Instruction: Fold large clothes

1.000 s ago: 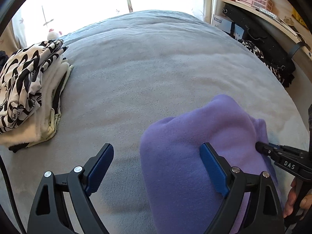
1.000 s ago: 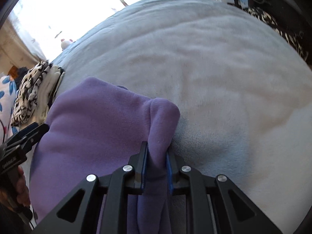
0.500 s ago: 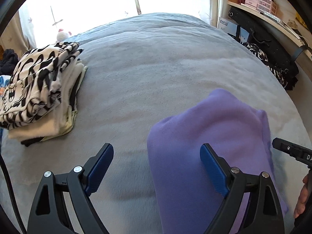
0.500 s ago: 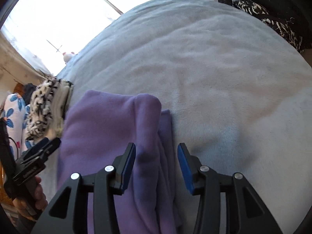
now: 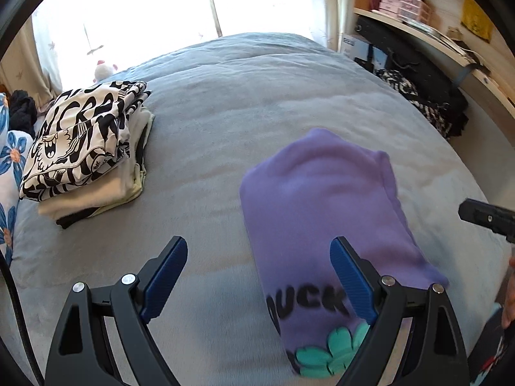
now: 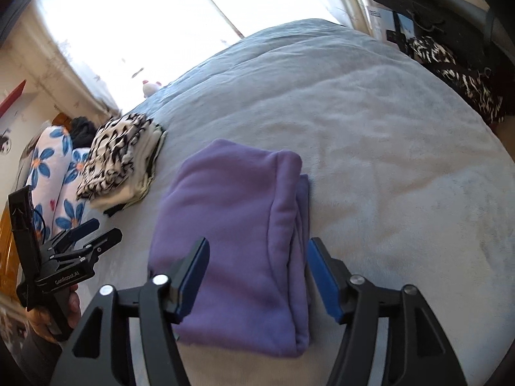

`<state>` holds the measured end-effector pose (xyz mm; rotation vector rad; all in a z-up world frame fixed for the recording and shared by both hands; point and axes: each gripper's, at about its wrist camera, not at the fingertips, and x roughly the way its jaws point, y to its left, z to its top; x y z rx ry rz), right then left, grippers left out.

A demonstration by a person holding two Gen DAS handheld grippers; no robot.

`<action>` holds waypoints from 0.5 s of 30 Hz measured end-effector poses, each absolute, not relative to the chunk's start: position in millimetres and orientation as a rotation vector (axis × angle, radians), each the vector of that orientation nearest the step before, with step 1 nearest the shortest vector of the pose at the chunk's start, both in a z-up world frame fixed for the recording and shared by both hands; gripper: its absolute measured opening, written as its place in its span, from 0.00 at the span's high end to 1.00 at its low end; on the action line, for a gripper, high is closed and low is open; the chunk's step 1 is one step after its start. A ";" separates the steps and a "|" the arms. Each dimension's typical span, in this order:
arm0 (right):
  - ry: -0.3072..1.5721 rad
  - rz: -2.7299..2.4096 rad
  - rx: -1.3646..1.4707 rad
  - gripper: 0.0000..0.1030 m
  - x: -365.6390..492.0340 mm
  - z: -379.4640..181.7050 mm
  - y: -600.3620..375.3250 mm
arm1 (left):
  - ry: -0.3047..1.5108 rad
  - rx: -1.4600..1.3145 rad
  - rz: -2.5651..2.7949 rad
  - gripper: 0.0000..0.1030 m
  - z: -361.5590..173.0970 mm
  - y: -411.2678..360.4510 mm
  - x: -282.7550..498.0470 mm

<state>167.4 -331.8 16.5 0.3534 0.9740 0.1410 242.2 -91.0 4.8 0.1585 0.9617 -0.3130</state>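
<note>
Purple sweatshirt (image 6: pixel 231 231) folded on grey bed (image 6: pixel 370 160) (clothes stack (image 5: pixel 87 154) nearby), both grippers' jaws spread.

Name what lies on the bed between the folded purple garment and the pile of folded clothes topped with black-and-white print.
Nothing: only bare grey blanket separates the purple garment from the pile, shown in both wrist views.

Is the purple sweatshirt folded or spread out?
Folded: the purple sweatshirt lies on the bed as a compact rectangle with layered edges along one side.

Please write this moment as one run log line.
left tongs: open, empty | right tongs: just opened, empty | folded purple fleece sweatshirt: lying on grey blanket
</note>
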 end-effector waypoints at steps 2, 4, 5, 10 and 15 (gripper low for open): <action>0.996 0.171 0.355 0.26 163.3 18.8 -328.5 | 0.973 0.140 -0.334 0.13 7.8 -89.5 235.3; 1.011 0.185 0.356 0.26 160.2 20.1 -325.9 | 0.991 0.107 -0.359 0.13 9.8 -87.5 227.9; 1.016 0.189 0.355 0.26 157.7 20.4 -324.6 | 0.999 0.089 -0.373 0.13 10.2 -86.4 225.0; 1.068 0.188 0.308 0.10 154.6 14.9 -320.1 | 1.041 0.048 -0.409 0.13 2.3 -86.7 218.2; 1.089 0.189 0.296 0.06 154.4 3.0 -321.1 | 1.105 0.000 -0.456 0.13 -19.4 -89.6 221.5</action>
